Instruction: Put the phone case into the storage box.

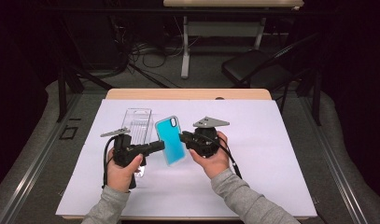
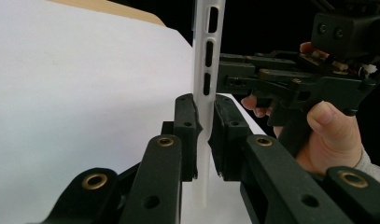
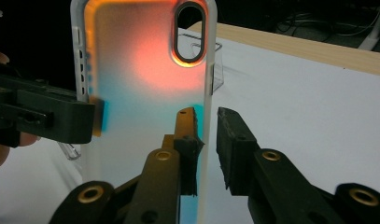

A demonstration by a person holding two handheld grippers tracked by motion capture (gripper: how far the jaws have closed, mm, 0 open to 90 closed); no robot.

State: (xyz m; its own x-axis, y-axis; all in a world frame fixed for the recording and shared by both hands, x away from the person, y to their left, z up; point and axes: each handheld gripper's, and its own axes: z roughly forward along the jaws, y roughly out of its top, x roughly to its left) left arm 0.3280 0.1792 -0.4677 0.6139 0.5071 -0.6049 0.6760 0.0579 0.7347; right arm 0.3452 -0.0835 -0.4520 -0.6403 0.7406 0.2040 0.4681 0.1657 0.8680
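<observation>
A: Where is the translucent blue-and-orange plastic phone case (image 1: 170,140) right now?

B: Lifted off the white table sheet (image 1: 271,154), held on edge between the two tools, just to the right of the clear plastic packaging tray (image 1: 137,125) that lies flat on the sheet.

A: Who has hold of it?

B: The left gripper (image 2: 204,135) does. Its jaws are pressed onto the case's white side rim, nearly closed, with the rim upright between the pads. The right gripper (image 3: 207,140) is at the opposite long edge: one jaw shows through the case from behind, the other stands in front with a clear gap, so its jaws straddle the rim, partly open and not yet clamped.

A: So which step is this?

B: I judge it a handover or a two-sided grip being set up, with the case carried near the tray.

A: What does the next move call for?

B: Probably closing the right jaws squarely on the thin rim, below the camera cut-out, while the left gripper holds steady so the case doesn't twist.
</observation>
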